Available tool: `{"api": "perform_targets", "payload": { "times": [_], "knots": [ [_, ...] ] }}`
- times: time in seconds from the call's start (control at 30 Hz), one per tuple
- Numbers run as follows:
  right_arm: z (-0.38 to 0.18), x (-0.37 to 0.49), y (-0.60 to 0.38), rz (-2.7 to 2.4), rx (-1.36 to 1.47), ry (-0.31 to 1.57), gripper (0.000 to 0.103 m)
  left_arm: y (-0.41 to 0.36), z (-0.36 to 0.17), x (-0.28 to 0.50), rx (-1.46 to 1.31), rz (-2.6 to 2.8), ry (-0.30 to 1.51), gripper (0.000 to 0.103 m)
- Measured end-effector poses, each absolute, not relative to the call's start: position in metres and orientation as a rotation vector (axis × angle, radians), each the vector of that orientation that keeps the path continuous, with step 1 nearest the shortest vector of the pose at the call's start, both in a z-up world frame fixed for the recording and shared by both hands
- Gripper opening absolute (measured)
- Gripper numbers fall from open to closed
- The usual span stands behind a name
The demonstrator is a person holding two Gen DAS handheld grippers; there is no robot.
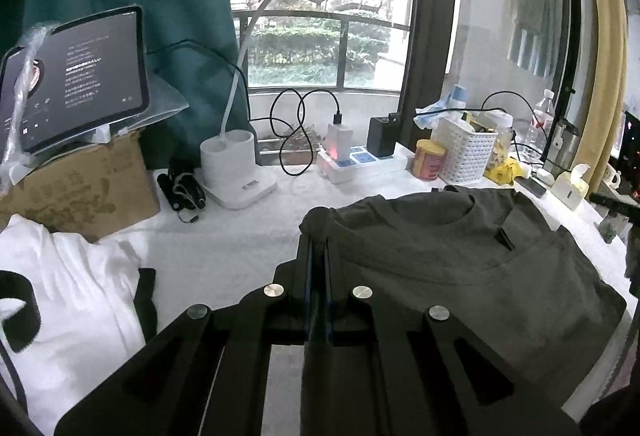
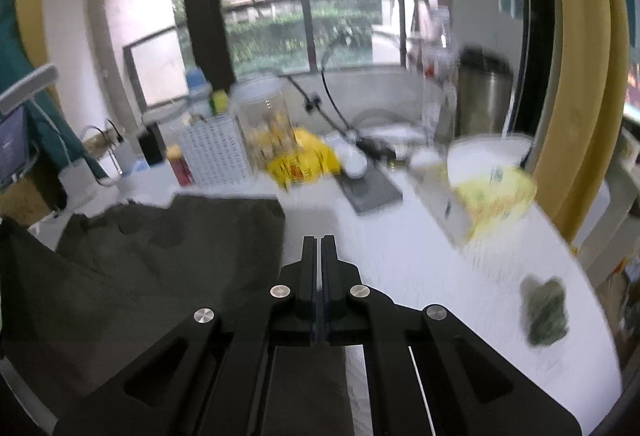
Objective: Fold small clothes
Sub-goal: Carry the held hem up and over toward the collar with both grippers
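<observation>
Your dark grey cotton T-shirt lies spread on the white cloth-covered table, collar toward the window. It looks light, limp and soft, so take it by a hem or shoulder edge. Your left gripper, angled low over the shirt's left edge, has fabric bunched at its closed tips, apparently pinching it. Your right gripper is pressed together, hovering just beside the shirt's right edge, holding nothing.

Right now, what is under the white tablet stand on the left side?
A brown cardboard box carries the tablet stand, with clear plastic wrap behind. The box's contents cannot be seen.
</observation>
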State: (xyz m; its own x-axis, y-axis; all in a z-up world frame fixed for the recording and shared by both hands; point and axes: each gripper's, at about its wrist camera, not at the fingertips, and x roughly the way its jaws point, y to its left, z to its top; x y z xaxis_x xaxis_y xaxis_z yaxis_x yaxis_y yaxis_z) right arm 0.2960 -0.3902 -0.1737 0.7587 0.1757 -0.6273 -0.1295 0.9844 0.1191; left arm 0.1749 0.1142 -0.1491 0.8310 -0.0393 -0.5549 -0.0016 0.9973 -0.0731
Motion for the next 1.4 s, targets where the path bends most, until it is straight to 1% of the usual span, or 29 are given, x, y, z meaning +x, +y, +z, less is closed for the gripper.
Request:
{"api": "perform_targets", "payload": {
  "times": [0.03, 0.07, 0.1, 0.13, 0.17, 0.2, 0.47, 0.53, 0.57, 0.6, 0.63, 0.7, 0.87, 1.27, 1.4],
  "knots": [
    [-0.180, 0.299, -0.391, 0.175, 0.078, 0.713, 0.003, 0.114, -0.149, 0.175, -0.071, -0.017, 0.591, 0.003],
    [-0.187, 0.302, -0.392, 0.178, 0.085, 0.732, 0.009, 0.113, -0.149, 0.174, -0.070, -0.010, 0.594, 0.003],
    [-0.194, 0.305, -0.393, 0.175, 0.089, 0.748, 0.028, 0.114, -0.149, 0.174, -0.070, -0.006, 0.594, 0.003],
    [-0.198, 0.305, -0.393, 0.176, 0.089, 0.751, 0.040, 0.113, -0.149, 0.174, -0.070, -0.002, 0.596, 0.003],
    [-0.203, 0.307, -0.393, 0.183, 0.089, 0.759, 0.055, 0.113, -0.149, 0.174, -0.069, 0.004, 0.598, 0.003],
    [-0.207, 0.308, -0.393, 0.187, 0.086, 0.769, 0.056, 0.113, -0.149, 0.174, -0.070, 0.007, 0.599, 0.003],
    [-0.236, 0.324, -0.388, 0.234, 0.077, 0.865, 0.055, 0.109, -0.152, 0.179, -0.059, 0.026, 0.629, 0.003],
    [-0.239, 0.323, -0.385, 0.239, 0.061, 0.858, 0.055, 0.109, -0.155, 0.180, -0.060, 0.031, 0.639, 0.003],
    [-0.239, 0.323, -0.383, 0.242, 0.048, 0.858, 0.044, 0.109, -0.155, 0.180, -0.061, 0.033, 0.642, 0.003],
    [-0.240, 0.323, -0.381, 0.244, 0.033, 0.860, 0.021, 0.110, -0.156, 0.180, -0.062, 0.034, 0.644, 0.003],
    [-0.241, 0.323, -0.377, 0.256, 0.017, 0.864, 0.013, 0.110, -0.157, 0.180, -0.063, 0.035, 0.646, 0.003],
    [-0.241, 0.322, -0.373, 0.266, -0.004, 0.863, 0.008, 0.110, -0.157, 0.181, -0.064, 0.034, 0.646, 0.003],
    [-0.232, 0.321, -0.376, 0.248, -0.004, 0.830, 0.007, 0.110, -0.154, 0.182, -0.055, 0.026, 0.641, 0.003],
    [-0.169, 0.321, -0.381, 0.228, -0.020, 0.649, 0.007, 0.117, -0.137, 0.182, -0.068, 0.025, 0.576, 0.003],
    [-0.157, 0.327, -0.379, 0.231, -0.032, 0.615, 0.007, 0.120, -0.132, 0.187, -0.067, 0.022, 0.553, 0.003]
  ]
}}
